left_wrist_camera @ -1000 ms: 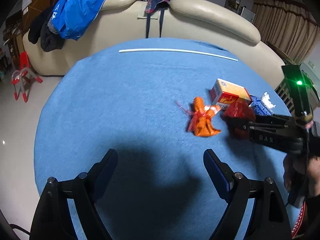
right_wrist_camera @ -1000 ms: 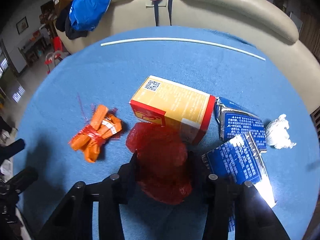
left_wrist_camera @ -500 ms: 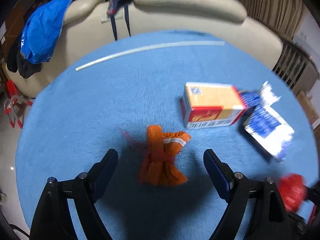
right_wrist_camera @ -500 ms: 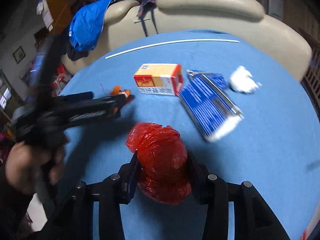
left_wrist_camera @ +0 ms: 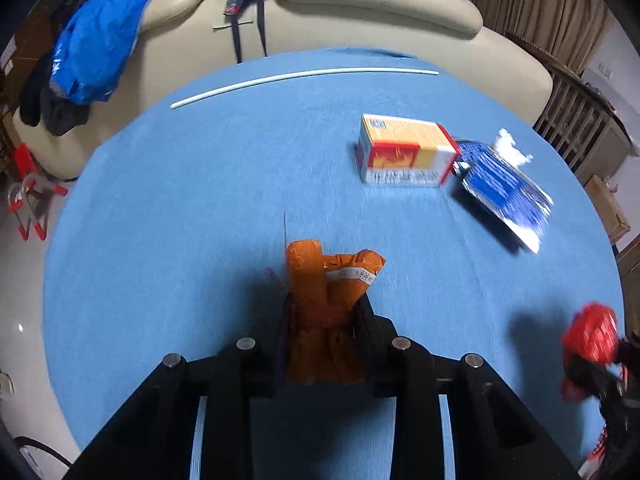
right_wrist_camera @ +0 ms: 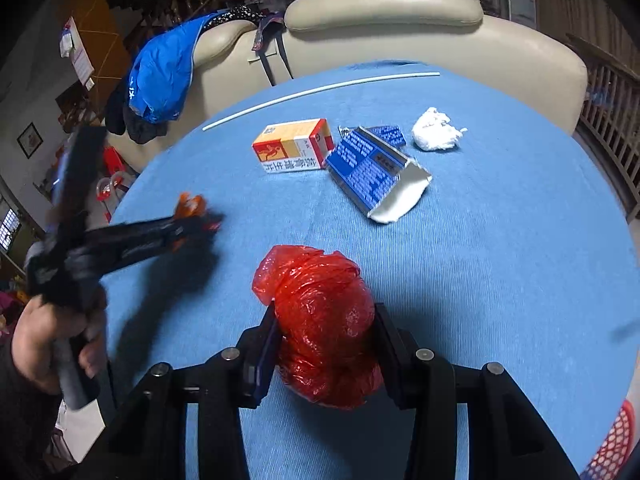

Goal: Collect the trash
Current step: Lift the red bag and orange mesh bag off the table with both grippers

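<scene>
- Both grippers have shifted across the blue tablecloth [left_wrist_camera: 200,208] since a second ago: the right one has drawn back from the litter towards the table's near edge, and the left one has come down over the orange wrapper.
- Beige sofa [right_wrist_camera: 400,40] behind the table, a blue jacket [right_wrist_camera: 160,76] draped over it, is background only.
- Left gripper [left_wrist_camera: 324,316] has just been closing, and its jaws now pinch the orange wrapper [left_wrist_camera: 328,292], which seems to rest on the cloth, apparently ready to be lifted.
- Right gripper [right_wrist_camera: 324,332] stays clenched on the crumpled red plastic bag [right_wrist_camera: 320,320], held over the cloth, likely on its way to a bin.
- Still to collect, grouped at the far right: a yellow-and-red carton [right_wrist_camera: 294,146], a torn blue box [right_wrist_camera: 372,168] touching it, and a white tissue wad [right_wrist_camera: 436,130] just beside.
- A white rod [left_wrist_camera: 304,76] lies near the sofa edge.
- A red mesh rim [right_wrist_camera: 612,440], cut off at the corner, may be the bin; that cannot be confirmed.
- Blur smears the person's hand [right_wrist_camera: 52,332] and the left tool in the right view.
</scene>
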